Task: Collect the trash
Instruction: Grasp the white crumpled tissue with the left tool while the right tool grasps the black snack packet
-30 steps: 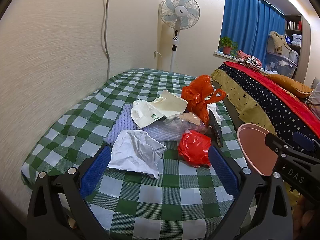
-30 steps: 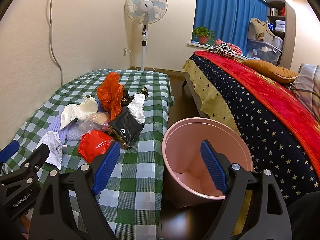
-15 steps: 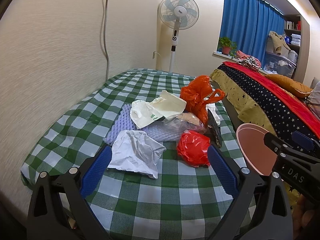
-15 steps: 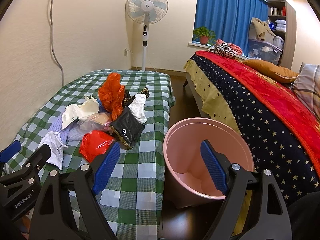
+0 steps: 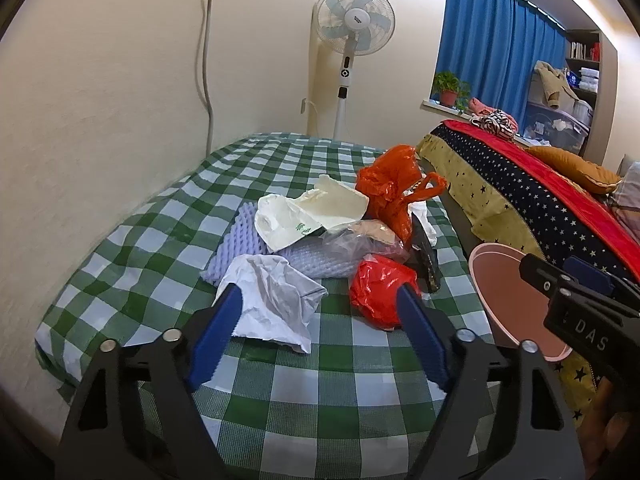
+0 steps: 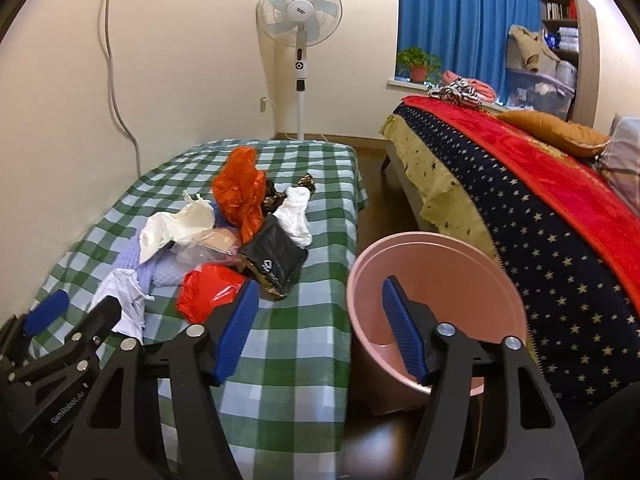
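Note:
A heap of trash lies on the green-checked cloth (image 5: pixel 152 240): crumpled white paper (image 5: pixel 276 300), a red plastic wad (image 5: pixel 378 292), an orange bag (image 5: pixel 390 190), a white wrapper (image 5: pixel 304 212), lilac foam netting (image 5: pixel 244 236) and a black pouch (image 6: pixel 274 266). My left gripper (image 5: pixel 320 316) hovers just short of the paper and the red wad, jaws closing, nothing pressed between its pads. My right gripper (image 6: pixel 318 312) hangs over the cloth's edge and the pink bin (image 6: pixel 440 264), jaws closing on nothing. The red plastic wad (image 6: pixel 210 294) lies left of its left finger.
A bed with a starred blanket (image 6: pixel 520 216) stands right of the bin. A standing fan (image 6: pixel 300 32) is at the back wall, blue curtains (image 6: pixel 460 20) and a potted plant (image 6: pixel 418 64) at the window. Dark floor (image 6: pixel 370 168) runs between cloth and bed.
Both grippers' fingers have drawn closer together. Neither hand has shifted, and the trash lies as before.

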{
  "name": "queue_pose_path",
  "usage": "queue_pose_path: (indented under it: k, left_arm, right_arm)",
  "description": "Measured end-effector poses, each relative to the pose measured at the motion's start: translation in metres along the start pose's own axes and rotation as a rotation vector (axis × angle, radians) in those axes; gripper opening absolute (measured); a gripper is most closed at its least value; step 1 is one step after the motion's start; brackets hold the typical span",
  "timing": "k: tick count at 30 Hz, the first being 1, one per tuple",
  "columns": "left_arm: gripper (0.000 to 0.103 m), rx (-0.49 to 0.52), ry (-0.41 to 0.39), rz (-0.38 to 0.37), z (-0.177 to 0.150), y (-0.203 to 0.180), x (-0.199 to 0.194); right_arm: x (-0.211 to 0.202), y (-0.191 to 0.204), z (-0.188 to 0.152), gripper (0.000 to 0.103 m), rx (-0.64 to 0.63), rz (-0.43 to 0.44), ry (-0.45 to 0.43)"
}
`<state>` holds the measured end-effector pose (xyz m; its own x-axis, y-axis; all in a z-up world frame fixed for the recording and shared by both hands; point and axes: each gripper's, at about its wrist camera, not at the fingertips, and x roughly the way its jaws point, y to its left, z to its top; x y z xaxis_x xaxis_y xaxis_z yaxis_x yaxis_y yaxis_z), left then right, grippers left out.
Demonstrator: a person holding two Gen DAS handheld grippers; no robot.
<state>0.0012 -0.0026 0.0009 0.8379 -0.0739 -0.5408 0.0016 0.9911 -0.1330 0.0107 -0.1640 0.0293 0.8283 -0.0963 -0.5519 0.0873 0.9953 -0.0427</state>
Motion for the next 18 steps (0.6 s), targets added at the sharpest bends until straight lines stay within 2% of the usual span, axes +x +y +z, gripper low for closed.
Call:
queue_pose_path:
  k: [2,4,6,10,18]
  left_arm:
    - [0.066,-0.011,0.005,-0.001,0.0,0.003,0.003]
    - [0.052,-0.018,0.009,0.002,0.0,0.007,0.005]
    - [0.042,-0.022,0.012,0.015,0.001,0.01,0.008]
    - [0.041,-0.048,0.01,0.052,0.002,0.021,0.014]
    - [0.041,-0.102,0.037,0.115,0.003,0.046,0.034]
  right_arm:
    - [0.003,0.0,0.001,0.058,0.019,0.026,0.003]
    - [0.01,0.002,0.002,0.055,0.022,0.031,0.013]
    - [0.018,0.003,0.004,0.051,0.029,0.041,0.023]
    - [0.032,0.008,0.008,0.047,0.031,0.071,0.031]
    - [0.073,0.02,0.019,0.047,0.022,0.114,0.064]
